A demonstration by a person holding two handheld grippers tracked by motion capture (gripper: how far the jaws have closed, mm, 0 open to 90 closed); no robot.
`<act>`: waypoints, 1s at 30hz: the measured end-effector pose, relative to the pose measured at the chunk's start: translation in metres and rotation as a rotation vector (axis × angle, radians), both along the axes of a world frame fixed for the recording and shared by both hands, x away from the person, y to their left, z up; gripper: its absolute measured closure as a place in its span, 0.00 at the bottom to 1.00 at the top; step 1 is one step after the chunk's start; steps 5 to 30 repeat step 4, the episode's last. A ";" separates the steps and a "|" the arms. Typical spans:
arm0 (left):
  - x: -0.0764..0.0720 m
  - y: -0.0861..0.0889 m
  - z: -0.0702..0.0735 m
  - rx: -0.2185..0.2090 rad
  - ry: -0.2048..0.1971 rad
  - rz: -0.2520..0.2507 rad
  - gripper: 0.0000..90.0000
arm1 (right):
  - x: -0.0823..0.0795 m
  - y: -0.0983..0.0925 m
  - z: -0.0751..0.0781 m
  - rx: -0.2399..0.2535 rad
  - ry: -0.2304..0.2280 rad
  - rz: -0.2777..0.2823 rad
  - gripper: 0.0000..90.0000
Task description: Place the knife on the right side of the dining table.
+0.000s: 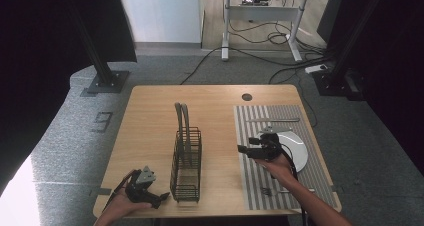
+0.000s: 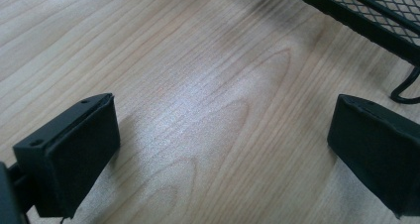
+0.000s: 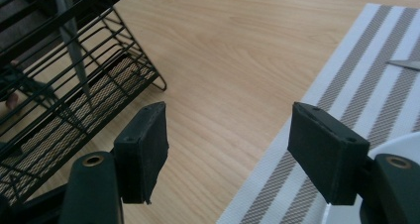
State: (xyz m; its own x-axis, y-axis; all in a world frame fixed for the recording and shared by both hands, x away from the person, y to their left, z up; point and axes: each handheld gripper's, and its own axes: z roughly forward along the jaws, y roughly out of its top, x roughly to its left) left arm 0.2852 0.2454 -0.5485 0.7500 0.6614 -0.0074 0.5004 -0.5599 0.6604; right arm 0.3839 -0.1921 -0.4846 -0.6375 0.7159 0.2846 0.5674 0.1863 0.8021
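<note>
My left hand-held gripper (image 1: 161, 198) rests low at seven o'clock on the bench (image 1: 150, 116), jaws wide with nothing between them, just beside the black wire rack (image 1: 186, 165). That rack stands at the middle and holds two upright utensil handles (image 1: 182, 117). My right hand-held gripper (image 1: 243, 149) hovers at four o'clock over the left edge of the striped placemat (image 1: 255, 186), jaws wide and empty, pointing at nine o'clock toward the rack. On the mat lie a white plate (image 1: 299, 151), a knife (image 1: 275, 120) and a fork (image 1: 272, 190). Bare wood lies open between rack and mat.

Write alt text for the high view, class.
A person's right gripper hovers open above a striped placemat bearing a white plate. The left gripper rests open near a black wire rack on the wooden table.
</note>
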 end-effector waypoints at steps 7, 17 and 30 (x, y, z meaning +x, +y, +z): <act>0.000 0.000 0.000 0.000 0.000 -0.001 0.00 | -0.002 0.003 0.000 0.005 -0.008 0.001 0.34; 0.000 0.000 0.000 0.000 0.000 -0.001 0.00 | -0.002 0.003 0.000 0.005 -0.008 0.001 0.34; 0.000 0.000 0.000 0.000 0.000 -0.001 0.00 | -0.002 0.003 0.000 0.005 -0.008 0.001 0.34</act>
